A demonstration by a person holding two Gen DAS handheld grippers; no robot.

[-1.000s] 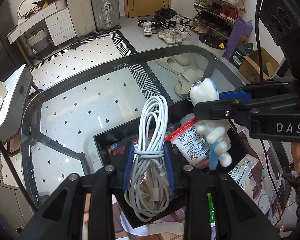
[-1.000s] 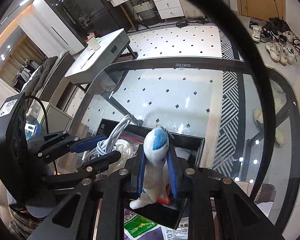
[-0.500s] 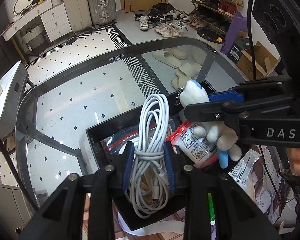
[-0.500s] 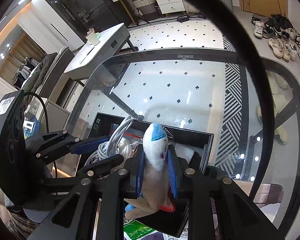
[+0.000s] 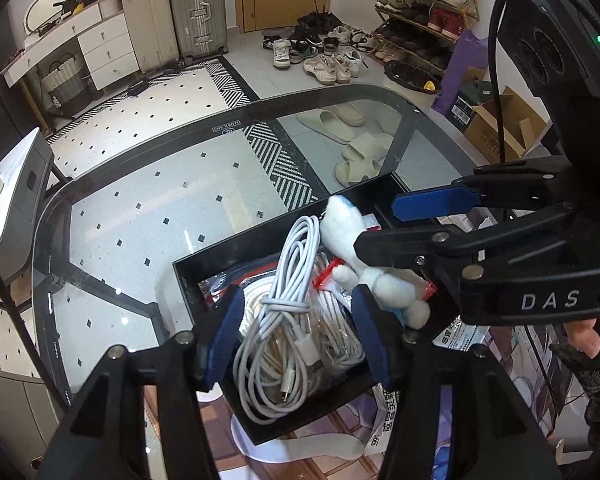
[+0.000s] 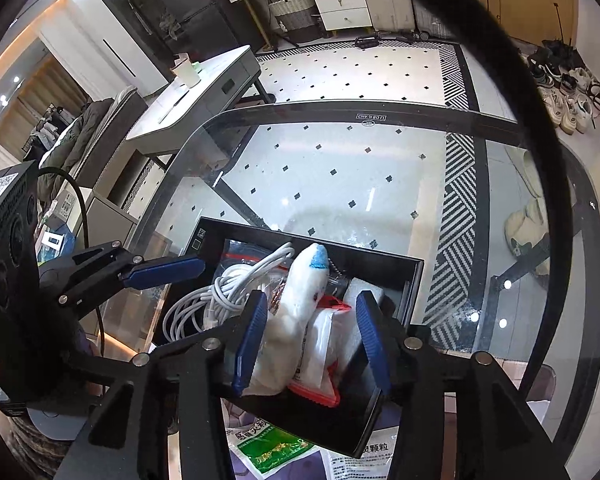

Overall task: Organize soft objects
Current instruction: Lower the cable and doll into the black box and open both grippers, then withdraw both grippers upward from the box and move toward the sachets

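- Both tools, left tool [image 5: 296,334] and right tool [image 6: 309,334], have just been opening; pads clear.
- Coiled white cable [image 5: 288,320] and fuzzy plush shark [image 6: 296,320] lie in the black tray [image 6: 414,276] on the glass surface [image 6: 340,184].
- Crinkly packets [image 6: 324,344] underneath, seemingly.

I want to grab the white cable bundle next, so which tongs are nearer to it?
Left. The left tongs straddle the white cable bundle in the black box, jaws just opened and clear of it. The right tongs sit beside it, around the plush shark.

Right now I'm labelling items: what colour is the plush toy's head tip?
Blue, on an otherwise white plush toy; clearest in the right wrist view.
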